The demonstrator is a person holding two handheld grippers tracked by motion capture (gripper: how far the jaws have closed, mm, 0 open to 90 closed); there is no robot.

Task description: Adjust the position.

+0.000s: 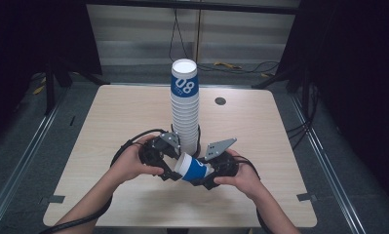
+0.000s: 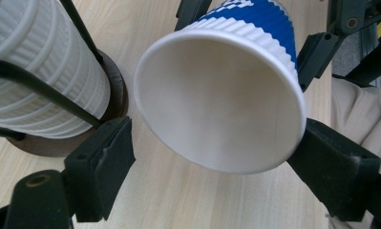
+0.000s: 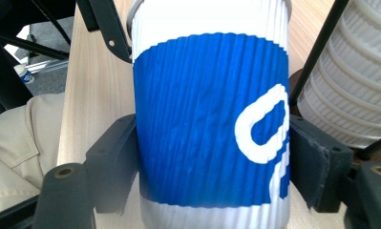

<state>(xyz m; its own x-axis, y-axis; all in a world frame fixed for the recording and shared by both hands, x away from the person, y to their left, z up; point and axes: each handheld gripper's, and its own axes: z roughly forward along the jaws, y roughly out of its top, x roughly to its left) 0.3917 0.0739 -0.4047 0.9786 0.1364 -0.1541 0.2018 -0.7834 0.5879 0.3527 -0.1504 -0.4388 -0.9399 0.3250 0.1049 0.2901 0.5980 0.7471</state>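
High view puts the cup (image 1: pixel 192 167) on its side just in front of the stack (image 1: pixel 185 105), pinched by the right gripper (image 1: pixel 209 171) while the left gripper (image 1: pixel 171 163) gapes at its rim, so overtight squeezing could crush it.

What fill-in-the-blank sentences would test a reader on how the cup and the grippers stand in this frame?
1. The right gripper clamps the cup across its ____ band.
2. The cup's open mouth faces the ____ gripper.
3. The tall cup stack stands in a black ____ holder.
4. The table top is light ____.

Missing words: blue; left; wire; wood
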